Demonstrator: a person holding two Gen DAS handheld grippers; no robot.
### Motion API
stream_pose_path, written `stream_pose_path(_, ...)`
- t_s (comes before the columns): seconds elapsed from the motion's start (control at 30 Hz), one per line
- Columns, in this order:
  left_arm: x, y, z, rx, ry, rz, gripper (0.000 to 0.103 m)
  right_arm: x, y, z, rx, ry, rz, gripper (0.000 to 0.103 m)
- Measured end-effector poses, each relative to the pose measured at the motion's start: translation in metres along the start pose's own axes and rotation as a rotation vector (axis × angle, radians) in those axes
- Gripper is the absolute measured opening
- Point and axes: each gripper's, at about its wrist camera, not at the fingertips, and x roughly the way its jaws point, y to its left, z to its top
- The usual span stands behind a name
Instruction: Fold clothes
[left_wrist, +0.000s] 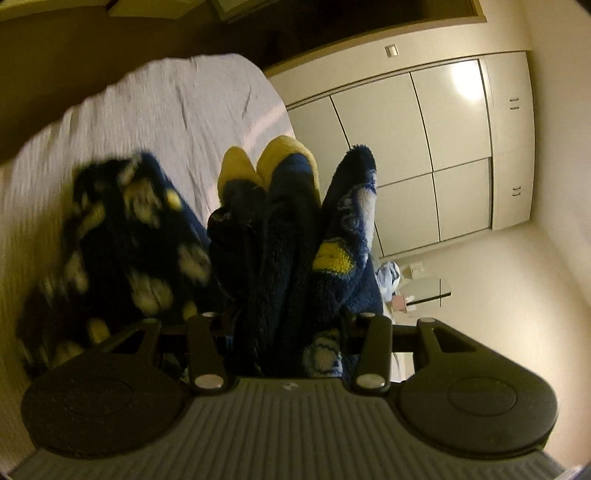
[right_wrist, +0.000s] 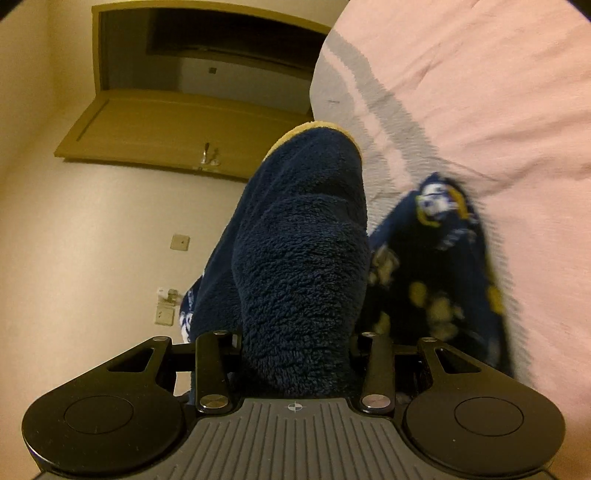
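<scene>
A navy fleece garment (left_wrist: 288, 236) with yellow and white prints and yellow cuffs (left_wrist: 284, 155) hangs bunched between the jaws of my left gripper (left_wrist: 288, 321), which is shut on it; the fingertips are hidden in the fabric. The rest of it (left_wrist: 122, 240) drapes blurred toward the bed. In the right wrist view my right gripper (right_wrist: 295, 339) is shut on a thick fold of the same garment (right_wrist: 299, 251), with a yellow edge (right_wrist: 314, 129) on top. Its printed part (right_wrist: 436, 273) hangs blurred beside the bed. Both views are tilted.
A bed with a pale pink sheet (left_wrist: 166, 110) (right_wrist: 480, 92) lies under the garment. White wardrobe doors (left_wrist: 424, 147) and a small table with clutter (left_wrist: 413, 288) stand beyond. A wooden door (right_wrist: 177, 125) and a cream wall (right_wrist: 92, 240) are behind.
</scene>
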Motion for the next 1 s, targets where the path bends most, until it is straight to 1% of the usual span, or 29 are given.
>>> stream_pose_path(0.1,0.012,0.02,0.016,-0.01,0.018,0.001,0.041,0.027,0.001,0.0,-0.007,-0.009,-0.026,0.041)
stream_pose_path(0.17,0.017,0.033,0.021,-0.016,0.033,0.001,0.041,0.037,-0.003,0.001,0.003,-0.014,-0.046,0.041)
stream_pose_path(0.27,0.029,0.061,0.021,-0.046,0.054,0.007,0.042,0.043,-0.014,-0.002,0.019,-0.019,-0.077,0.041)
stream_pose_path(0.33,0.037,0.082,0.02,-0.07,0.072,0.033,0.043,0.049,-0.025,-0.006,0.029,-0.017,-0.116,0.041)
stream_pose_path(0.37,0.041,0.093,0.018,-0.08,0.081,0.058,0.044,0.052,-0.031,-0.009,0.029,-0.016,-0.146,0.044)
stream_pose_path(0.4,0.042,0.102,0.016,-0.093,0.085,0.082,0.045,0.055,-0.038,-0.012,0.025,-0.01,-0.197,0.05)
stream_pose_path(0.43,0.042,0.11,0.014,-0.109,0.087,0.105,0.046,0.06,-0.045,-0.014,0.023,-0.003,-0.258,0.054)
stream_pose_path(0.47,0.039,0.112,0.014,-0.113,0.079,0.116,0.046,0.063,-0.049,-0.016,0.026,0.004,-0.298,0.063)
stream_pose_path(0.5,0.035,0.11,0.015,-0.111,0.067,0.123,0.046,0.064,-0.052,-0.016,0.032,0.011,-0.319,0.065)
stream_pose_path(0.53,0.031,0.108,0.016,-0.11,0.054,0.129,0.046,0.064,-0.052,-0.015,0.034,0.014,-0.331,0.066)
stream_pose_path(0.6,0.018,0.101,0.018,-0.091,0.019,0.157,0.046,0.058,-0.037,-0.01,-0.005,0.006,-0.353,0.067)
stream_pose_path(0.63,0.008,0.09,0.019,-0.059,-0.011,0.191,0.044,0.054,-0.026,-0.008,-0.049,0.005,-0.38,0.067)
stream_pose_path(0.67,-0.003,0.079,0.019,-0.022,-0.041,0.226,0.038,0.047,-0.013,-0.008,-0.114,-0.003,-0.422,0.067)
stream_pose_path(0.73,-0.023,0.054,0.018,0.066,-0.097,0.298,0.031,0.031,0.017,-0.014,-0.276,-0.037,-0.509,0.067)
stream_pose_path(0.8,-0.034,0.022,0.007,0.189,-0.097,0.344,0.025,0.014,0.046,-0.031,-0.474,-0.058,-0.587,0.066)
stream_pose_path(0.83,-0.039,0.006,0.001,0.252,-0.093,0.364,0.021,0.008,0.059,-0.041,-0.56,-0.057,-0.609,0.066)
stream_pose_path(0.87,-0.038,-0.006,-0.009,0.318,-0.072,0.375,0.02,0.006,0.067,-0.052,-0.624,-0.041,-0.616,0.064)
stream_pose_path(0.9,-0.034,-0.016,-0.02,0.387,-0.044,0.382,0.02,0.005,0.074,-0.065,-0.68,-0.017,-0.623,0.055)
stream_pose_path(0.93,-0.03,-0.026,-0.03,0.455,-0.015,0.389,0.019,0.004,0.081,-0.078,-0.735,0.007,-0.63,0.05)
stream_pose_path(1.0,-0.022,-0.047,-0.052,0.592,0.043,0.4,0.018,0.01,0.088,-0.1,-0.81,0.058,-0.641,0.036)
